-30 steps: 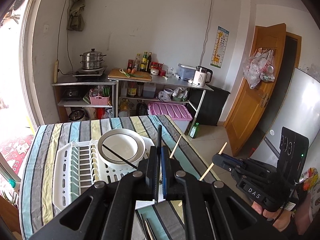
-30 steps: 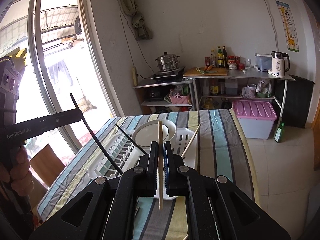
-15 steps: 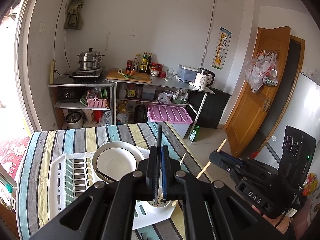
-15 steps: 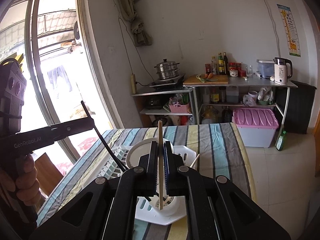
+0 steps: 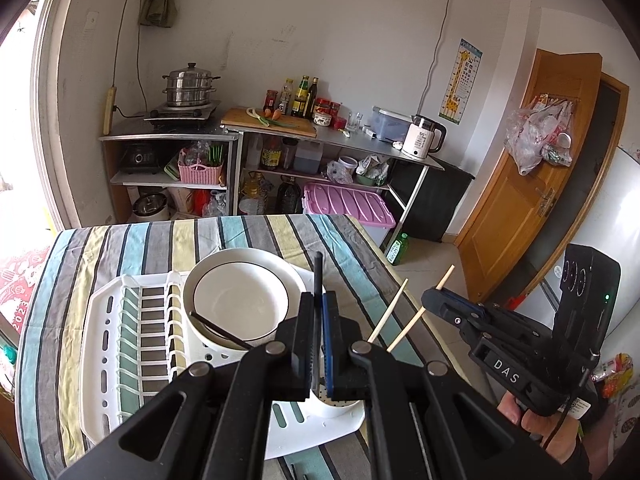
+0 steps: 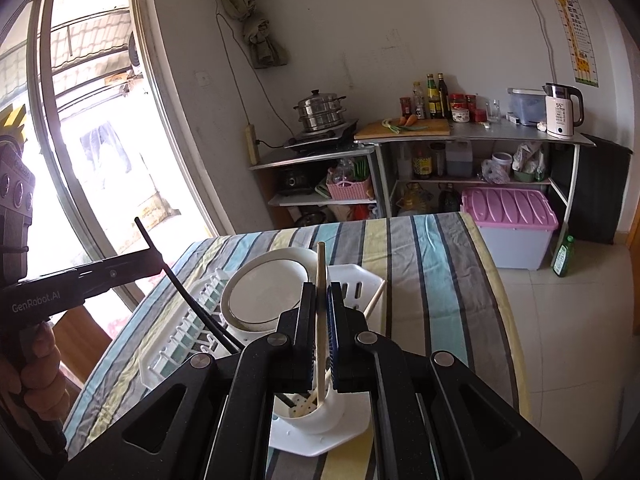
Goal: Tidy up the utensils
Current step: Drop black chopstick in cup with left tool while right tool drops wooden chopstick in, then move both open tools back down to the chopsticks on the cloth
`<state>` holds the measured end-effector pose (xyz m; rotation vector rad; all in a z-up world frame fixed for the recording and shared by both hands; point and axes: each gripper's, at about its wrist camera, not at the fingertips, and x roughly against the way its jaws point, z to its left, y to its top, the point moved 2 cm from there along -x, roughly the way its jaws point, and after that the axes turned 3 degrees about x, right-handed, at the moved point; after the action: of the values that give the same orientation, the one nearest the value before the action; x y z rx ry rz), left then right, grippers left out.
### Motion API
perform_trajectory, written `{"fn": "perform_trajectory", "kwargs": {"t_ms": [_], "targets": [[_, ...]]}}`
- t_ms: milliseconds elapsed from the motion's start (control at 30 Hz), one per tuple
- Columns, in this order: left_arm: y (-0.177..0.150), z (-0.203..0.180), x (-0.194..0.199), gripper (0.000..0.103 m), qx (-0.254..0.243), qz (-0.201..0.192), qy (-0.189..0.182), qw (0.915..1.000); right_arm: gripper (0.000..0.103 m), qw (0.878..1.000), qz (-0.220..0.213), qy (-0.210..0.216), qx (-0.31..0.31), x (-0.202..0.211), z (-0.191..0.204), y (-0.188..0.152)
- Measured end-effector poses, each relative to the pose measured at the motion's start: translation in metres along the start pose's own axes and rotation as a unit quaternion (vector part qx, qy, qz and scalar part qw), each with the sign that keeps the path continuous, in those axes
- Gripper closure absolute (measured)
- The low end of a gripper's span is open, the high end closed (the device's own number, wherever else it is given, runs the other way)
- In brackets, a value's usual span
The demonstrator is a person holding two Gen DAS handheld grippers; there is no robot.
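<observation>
Left gripper point(image 5: 319, 340) jaws pinch a black chopstick point(image 5: 318, 276); right gripper point(image 6: 320, 336) jaws pinch a wooden chopstick point(image 6: 320, 300). Both hover over the near cup point(image 6: 316, 412) of the rack point(image 5: 132, 360). Tilted release risks missing the cup.

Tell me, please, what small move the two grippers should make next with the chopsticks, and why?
Probably open the right gripper first. Its wooden chopstick already reaches into the white utensil cup at the drying rack's corner, beside another wooden one, so it should drop in. The left gripper, shut on a black chopstick, hangs above the cup and could follow.
</observation>
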<state>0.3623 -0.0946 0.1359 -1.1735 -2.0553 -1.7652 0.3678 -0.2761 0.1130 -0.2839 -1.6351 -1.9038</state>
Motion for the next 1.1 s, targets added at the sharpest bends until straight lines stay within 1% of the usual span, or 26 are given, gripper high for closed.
{"fn": "perform_trajectory", "kwargs": {"t_ms": [167, 533, 733, 767, 833, 1100], "targets": [[-0.009, 0.012, -0.007, 0.099, 0.012, 0.011, 0.007, 0.9998, 0.098, 1.000, 0.013, -0.002, -0.009, -0.007, -0.008, -0.006], [-0.019, 0.035, -0.008, 0.097, 0.032, 0.017, 0.018, 0.9992, 0.096, 0.999, 0.028, -0.011, -0.016, -0.013, -0.011, -0.011], [-0.024, 0.040, -0.006, 0.097, 0.032, 0.016, 0.022, 0.9991, 0.095, 0.999, 0.036, -0.019, -0.015, -0.012, -0.012, -0.012], [-0.025, 0.040, -0.006, 0.097, 0.031, 0.015, 0.024, 0.9991, 0.095, 0.999, 0.036, -0.020, -0.014, -0.011, -0.012, -0.012], [-0.025, 0.040, -0.005, 0.097, 0.031, 0.013, 0.024, 0.9991, 0.087, 0.999, 0.034, -0.020, -0.012, -0.008, -0.011, -0.013], [-0.032, 0.041, 0.000, 0.096, 0.026, 0.012, 0.024, 0.9993, 0.085, 0.999, 0.031, -0.018, -0.013, 0.000, -0.011, -0.018]]}}
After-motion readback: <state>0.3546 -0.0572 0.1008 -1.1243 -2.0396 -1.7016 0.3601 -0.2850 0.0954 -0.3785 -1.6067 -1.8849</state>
